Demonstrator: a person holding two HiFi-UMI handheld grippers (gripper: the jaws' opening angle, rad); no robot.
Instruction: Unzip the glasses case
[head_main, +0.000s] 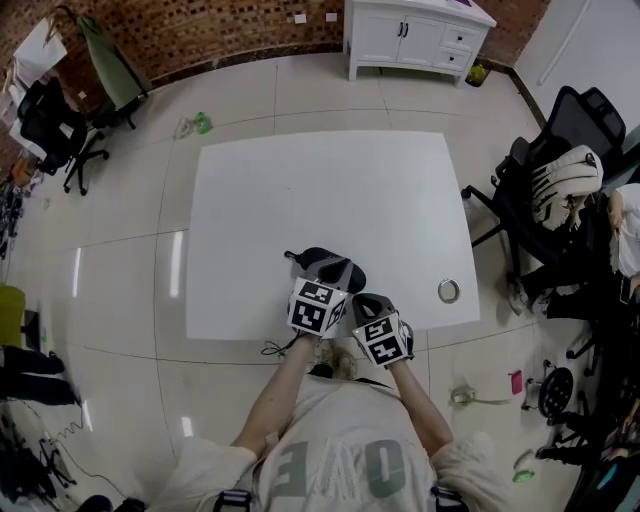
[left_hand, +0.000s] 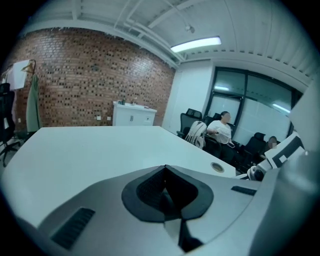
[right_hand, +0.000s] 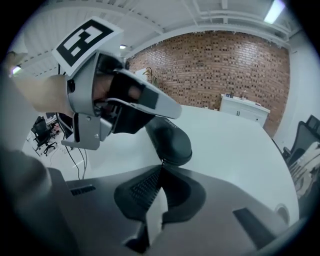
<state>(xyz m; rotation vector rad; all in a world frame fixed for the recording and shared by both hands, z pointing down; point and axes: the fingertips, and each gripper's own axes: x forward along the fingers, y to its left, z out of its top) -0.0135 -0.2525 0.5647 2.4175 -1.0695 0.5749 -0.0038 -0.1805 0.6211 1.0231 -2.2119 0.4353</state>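
Note:
The dark oval glasses case (head_main: 318, 260) lies near the table's front edge, a short loop at its far-left end. In the right gripper view the glasses case (right_hand: 170, 137) runs away from my jaws. My right gripper (right_hand: 161, 164) is shut, its tips against the case's near end, where a small zip pull shows pinched. My left gripper (right_hand: 150, 102) reaches over the case's far part from the left. In its own view the left gripper (left_hand: 165, 169) is shut with nothing visible between the pads, and the case is hidden below them. Both marker cubes sit side by side at the front edge.
The white table (head_main: 300, 190) has a round metal grommet (head_main: 449, 291) at its front right. A cable (head_main: 275, 348) hangs off the front edge. Office chairs with bags (head_main: 555, 190) stand to the right, and a white cabinet (head_main: 415, 35) stands against the brick wall behind.

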